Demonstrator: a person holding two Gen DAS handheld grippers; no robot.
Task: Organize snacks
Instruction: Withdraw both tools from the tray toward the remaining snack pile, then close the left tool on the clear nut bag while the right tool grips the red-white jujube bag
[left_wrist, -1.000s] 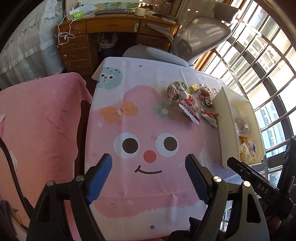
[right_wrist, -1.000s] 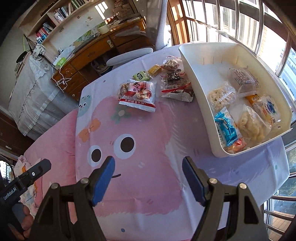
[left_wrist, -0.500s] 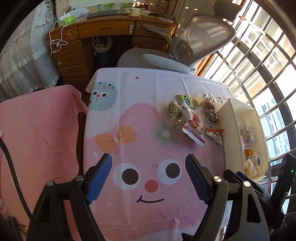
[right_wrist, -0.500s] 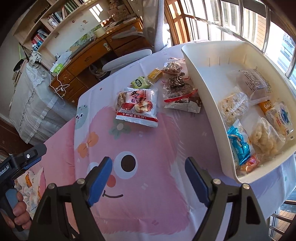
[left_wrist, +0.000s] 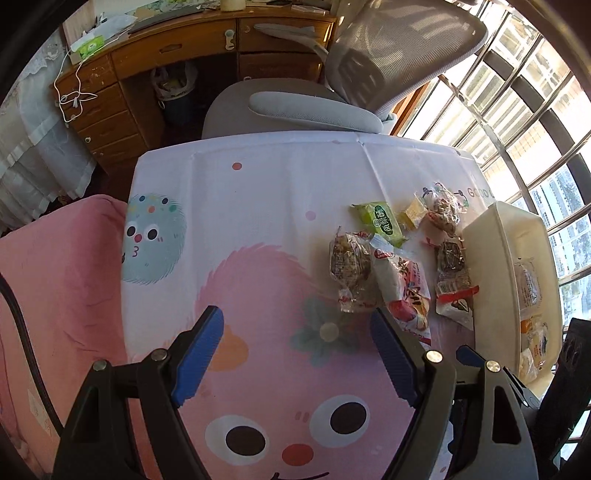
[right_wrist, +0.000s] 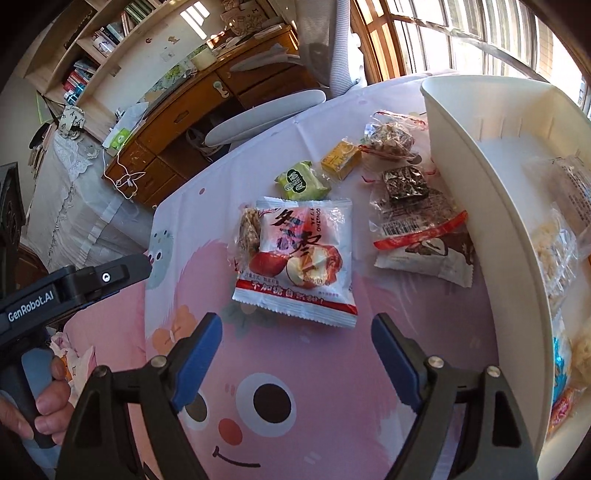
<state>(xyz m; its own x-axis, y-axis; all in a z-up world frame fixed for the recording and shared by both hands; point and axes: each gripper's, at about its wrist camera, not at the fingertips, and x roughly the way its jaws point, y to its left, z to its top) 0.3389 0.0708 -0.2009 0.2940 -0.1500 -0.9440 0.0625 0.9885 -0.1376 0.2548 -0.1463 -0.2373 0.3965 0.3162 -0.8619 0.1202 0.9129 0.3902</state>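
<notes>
left gripper (left_wrist: 297, 332): jaws spread wide, nothing between them, above the pink cartoon cloth on the counter (left_wrist: 258, 192). right gripper (right_wrist: 297, 338): jaws likewise spread, empty, just short of the red-and-white apple packet (right_wrist: 299, 258).

loose snacks sit toward the counter's window-side edge, beside the white bin (right_wrist: 491, 192):
- apple packet, flat, overlapping a clear nut bar packet (right_wrist: 248, 230) at its left edge
- green packet (right_wrist: 301, 181) just beyond it, touching its top edge
- small yellow packet (right_wrist: 341, 158) near the green one
- clear packet of brown clusters (right_wrist: 389, 138) toward the far edge
- dark square snack in clear wrap (right_wrist: 404, 184), lying on a white-and-brown packet (right_wrist: 424, 254) that touches the bin's wall

inside the bin: several wrapped snacks (pale puffs, one blue wrapper, orange ones; labels unreadable).
</notes>
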